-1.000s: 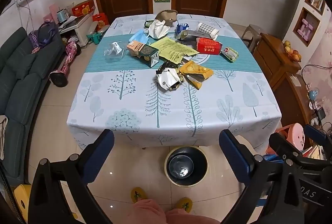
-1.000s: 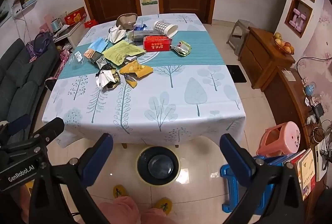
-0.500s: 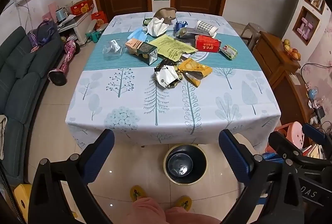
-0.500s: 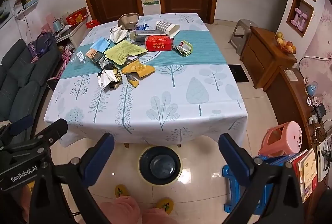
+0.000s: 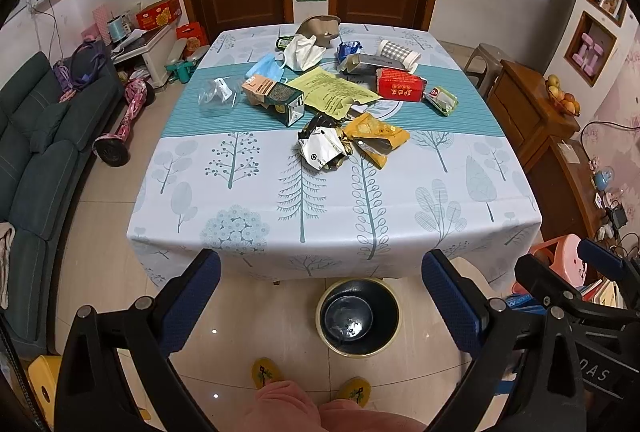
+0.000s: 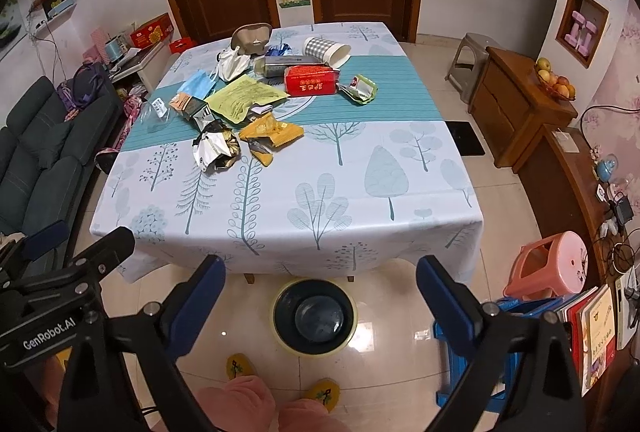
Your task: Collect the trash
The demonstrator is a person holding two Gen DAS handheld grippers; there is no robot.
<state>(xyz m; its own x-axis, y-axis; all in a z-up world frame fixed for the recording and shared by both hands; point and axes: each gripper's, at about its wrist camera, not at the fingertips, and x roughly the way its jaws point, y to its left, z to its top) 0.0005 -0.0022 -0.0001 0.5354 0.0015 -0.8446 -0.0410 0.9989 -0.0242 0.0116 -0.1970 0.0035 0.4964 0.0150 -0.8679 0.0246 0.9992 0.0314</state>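
We hold the left gripper [image 5: 320,272] low in the frame with its blue-padded fingers [image 5: 192,296] spread wide and nothing between them; it hangs over the glossy tiled floor, short of the table's near edge. The right gripper [image 6: 318,272] is likewise spread and empty, at the bottom of its own view.

Between the fingers, at lower centre, we see the round dark bin with a pale yellow rim [image 5: 358,316] standing on the floor just in front of the table, part of it under the hanging cloth. Our yellow slippers [image 5: 264,372] show just below it.

The table with the pale blue tree-print cloth and teal stripe [image 5: 460,168] fills the middle of the frame. The trash lies clustered in its upper centre: a crumpled silver foil wrapper [image 5: 322,148] touching a yellow snack bag [image 5: 374,138], a yellow-green paper sheet [image 5: 332,94] above them, a dark green carton [image 5: 286,102] to its left, a clear plastic bag [image 5: 216,96] further left, a blue face mask [image 5: 266,66], a white crumpled tissue [image 5: 302,50], a red box [image 5: 400,84], a small green packet [image 5: 442,100] at the right, and a checked paper cup [image 5: 398,52] lying on its side near the far edge.
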